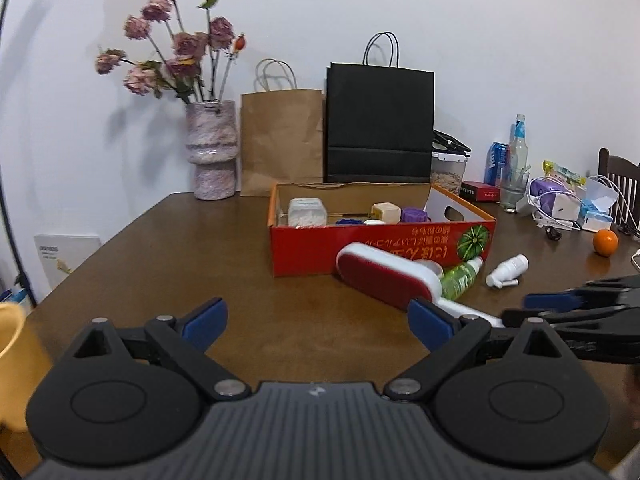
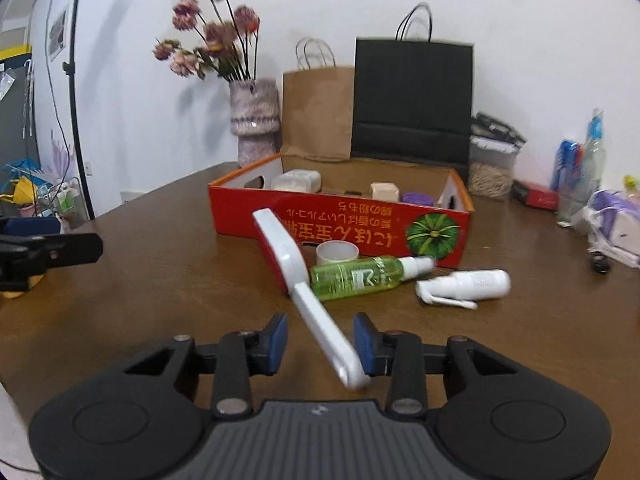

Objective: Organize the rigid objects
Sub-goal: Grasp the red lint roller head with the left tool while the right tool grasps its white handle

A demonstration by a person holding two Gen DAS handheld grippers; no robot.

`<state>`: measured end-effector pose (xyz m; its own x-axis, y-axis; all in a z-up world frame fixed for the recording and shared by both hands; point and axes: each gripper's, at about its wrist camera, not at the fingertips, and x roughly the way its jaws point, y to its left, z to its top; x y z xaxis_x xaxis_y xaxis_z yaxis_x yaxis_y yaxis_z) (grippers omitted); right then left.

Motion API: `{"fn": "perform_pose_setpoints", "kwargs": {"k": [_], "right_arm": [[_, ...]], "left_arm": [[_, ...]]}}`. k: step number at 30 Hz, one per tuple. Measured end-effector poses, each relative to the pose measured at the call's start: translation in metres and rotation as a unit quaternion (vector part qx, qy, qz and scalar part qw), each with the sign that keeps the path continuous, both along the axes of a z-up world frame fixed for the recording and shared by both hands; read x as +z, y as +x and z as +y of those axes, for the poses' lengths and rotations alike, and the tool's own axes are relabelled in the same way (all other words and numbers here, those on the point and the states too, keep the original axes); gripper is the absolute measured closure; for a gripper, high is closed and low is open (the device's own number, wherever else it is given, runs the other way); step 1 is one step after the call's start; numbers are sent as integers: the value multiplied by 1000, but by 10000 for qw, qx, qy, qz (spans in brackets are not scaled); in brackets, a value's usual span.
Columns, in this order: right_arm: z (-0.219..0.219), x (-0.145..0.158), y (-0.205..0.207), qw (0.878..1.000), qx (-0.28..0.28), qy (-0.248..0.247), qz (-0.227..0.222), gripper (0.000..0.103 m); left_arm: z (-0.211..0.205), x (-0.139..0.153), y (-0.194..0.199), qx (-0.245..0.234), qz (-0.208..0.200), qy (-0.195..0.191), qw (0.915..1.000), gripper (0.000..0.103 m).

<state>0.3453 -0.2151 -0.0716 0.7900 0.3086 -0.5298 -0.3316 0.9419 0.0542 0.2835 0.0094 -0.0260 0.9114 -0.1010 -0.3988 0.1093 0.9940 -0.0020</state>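
A red and white lint brush (image 2: 288, 264) lies on the brown table (image 2: 160, 280) in front of the red cardboard box (image 2: 340, 220); its white handle (image 2: 332, 340) runs between my right gripper's open fingers, touching or near the right pad. My right gripper (image 2: 320, 344) is open around that handle. It also shows in the left wrist view (image 1: 560, 308), beside the brush (image 1: 384, 276). A green spray bottle (image 2: 360, 276), a white spray bottle (image 2: 468, 284) and a tape roll (image 2: 336, 251) lie by the box. My left gripper (image 1: 316, 320) is open and empty over the table. The box (image 1: 360, 240) holds several small items.
A flower vase (image 1: 212, 148), a brown paper bag (image 1: 280, 140) and a black paper bag (image 1: 380, 120) stand behind the box. Bottles, a can, a glass and cables crowd the far right (image 1: 516, 168). An orange (image 1: 605, 242) lies there. A yellow cup (image 1: 16, 360) is at left.
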Motion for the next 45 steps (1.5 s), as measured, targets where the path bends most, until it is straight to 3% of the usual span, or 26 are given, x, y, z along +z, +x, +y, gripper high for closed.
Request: {"fn": "perform_pose_setpoints", "kwargs": {"k": [3,5,10,13,18,20,21,23,25,28,32,39,45], "right_arm": [[11,-10,30,9995,253,-125,114,77],[20,-16,41,9988,382,-240,179,88],[38,-21,29,9947,716,-720,-176,91],[46,-25,9,9892,872,-1075,-486,92],[51,-25,-14,9848,1177,-1176,-495,96],[53,-27,-23,9836,1234,-1252,-402,96],[52,-27,-25,9841,1231,-1240,-333,96],[44,-25,-31,9865,1104,-1168,-314,96],[32,-22,-34,9910,800,-1032,-287,95],[4,-13,-33,9981,143,-562,-218,90],[-28,-14,-9,9984,-545,132,110,84],[-40,-21,32,9935,-760,681,504,84],[-51,-18,56,9902,-949,900,496,82]], "left_arm": [[-2,-2,33,-13,125,-46,9999,4],[-1,-3,53,-33,165,-90,9998,4],[-7,-3,97,-172,169,-176,9996,5],[-13,-5,114,-235,160,-119,9995,12],[-18,-20,145,-513,402,-121,9978,27],[-21,-27,155,-473,613,41,9970,46],[-23,-31,157,-528,690,110,9962,47],[-23,-39,157,-668,737,157,9949,51],[-25,-46,156,-667,797,248,9943,62],[-22,-50,146,-555,744,200,9955,64],[-20,-51,136,-580,739,185,9954,65],[-19,-48,118,-545,823,134,9950,65],[0,-38,111,-409,700,-139,9966,57]]}}
